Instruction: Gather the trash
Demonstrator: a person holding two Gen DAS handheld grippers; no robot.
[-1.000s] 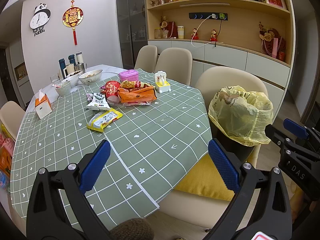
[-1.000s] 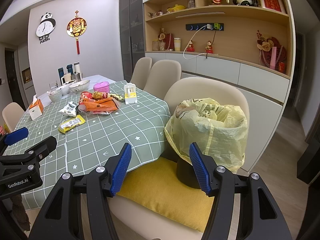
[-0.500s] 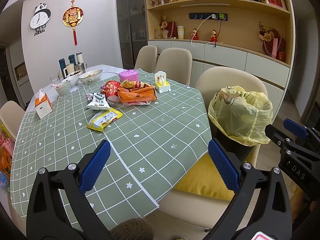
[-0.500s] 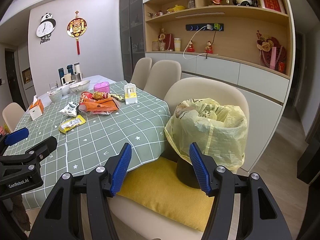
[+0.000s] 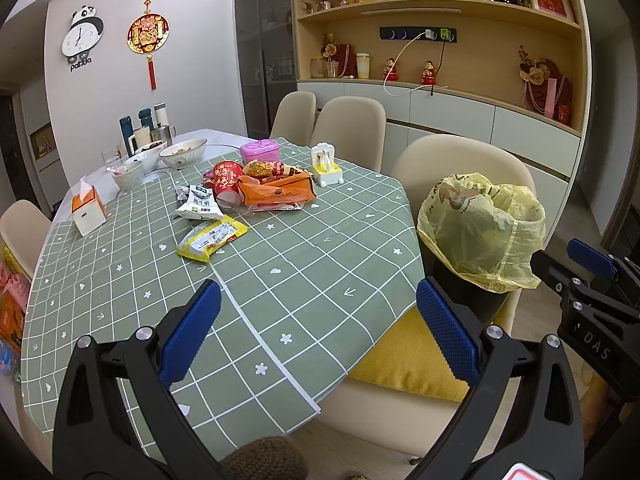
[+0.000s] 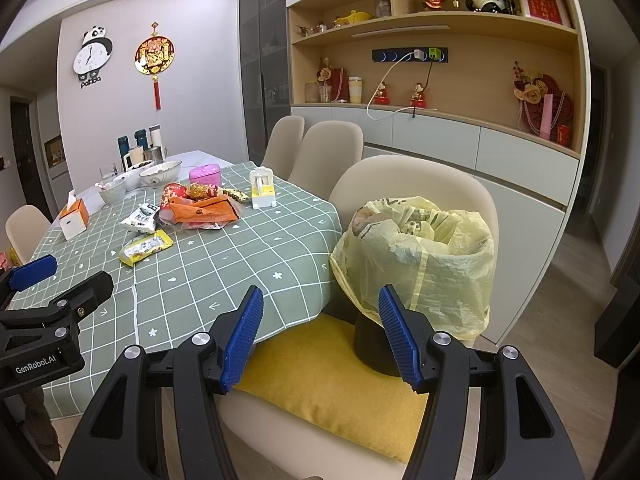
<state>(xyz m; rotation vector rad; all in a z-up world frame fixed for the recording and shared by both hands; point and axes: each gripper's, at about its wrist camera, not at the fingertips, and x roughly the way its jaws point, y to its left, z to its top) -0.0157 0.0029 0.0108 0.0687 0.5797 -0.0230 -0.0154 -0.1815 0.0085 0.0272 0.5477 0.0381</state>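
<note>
While both grippers hang off the near edge of the table with nothing in them, you're at the start: no trash picked yet. Left gripper (image 5: 318,332) has its jaws wide apart over the green checked tablecloth (image 5: 304,264); right gripper (image 6: 320,336) is also spread, empty, pointing at the yellow cushion (image 6: 320,376) and the bin.

Trash sits mid-table toward the far side. The yellow snack wrapper (image 5: 211,237) is nearest you and lies alone. Just beyond it is the white-and-black packet (image 5: 199,207), then a pile: orange bag (image 5: 276,194), red cup (image 5: 227,176), foil wrappers behind. The bin with the yellow liner (image 6: 420,256) stands on the chair (image 6: 412,176) at the table's right edge, mouth open.

My read on doing this well:
- Take the yellow wrapper first with the left. It's flat, so come in low and shallow, pinch one end, and don't catch the cloth.
- Lift clear before swinging right, or you'll drag the cloth and shift the pile.
- Release over the liner's mouth, not its rim; the liner looks loose and may fold inward.
- Leave the bowls (image 5: 182,153), tissue box (image 5: 88,210) and pink box (image 5: 259,151) alone; they don't look like trash.
- Keep the right gripper out of the left's swing path.
</note>
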